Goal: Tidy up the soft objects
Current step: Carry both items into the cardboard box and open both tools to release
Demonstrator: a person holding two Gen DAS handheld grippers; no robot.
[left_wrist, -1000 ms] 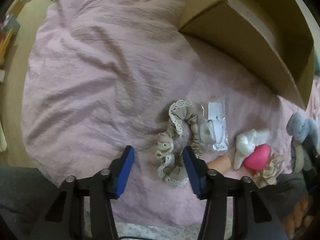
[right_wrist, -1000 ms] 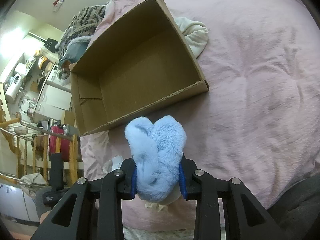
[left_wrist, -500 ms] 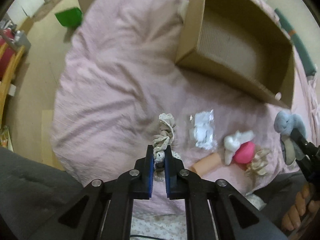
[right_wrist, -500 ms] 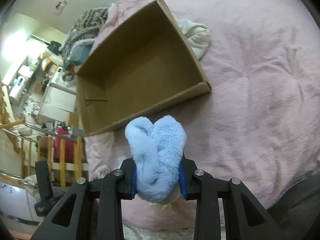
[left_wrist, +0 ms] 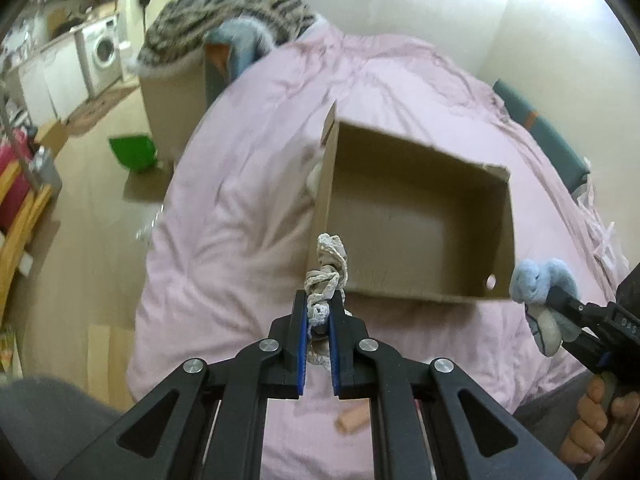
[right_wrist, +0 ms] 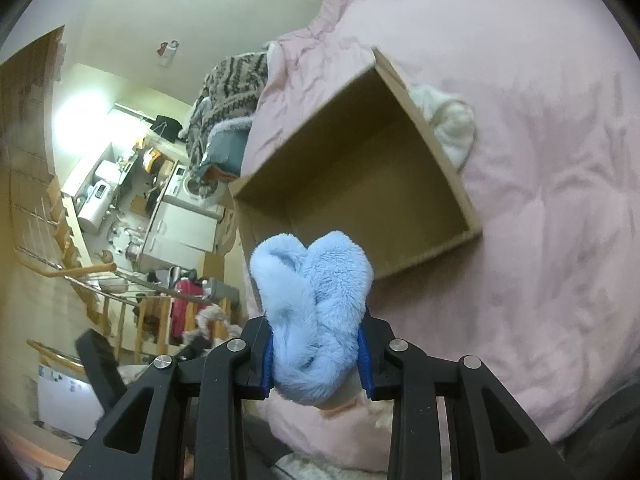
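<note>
Across the frame's centre spreads a pink duvet (left_wrist: pixel 248 208) bearing an open cardboard box (left_wrist: pixel 416 216). Left gripper (left_wrist: pixel 319 312) pinches a lace scrunchie (left_wrist: pixel 326 270); right gripper (right_wrist: pixel 316 350) clamps a blue fluffy toy (right_wrist: pixel 312 304). Washing machine (left_wrist: pixel 105 50) sits upper left.

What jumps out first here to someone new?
The open cardboard box lying empty on the pink duvet, dead centre. Right before it, the left gripper pinches a beige lace-trimmed scrunchie, and the right gripper clamps a fluffy blue sock.
</note>
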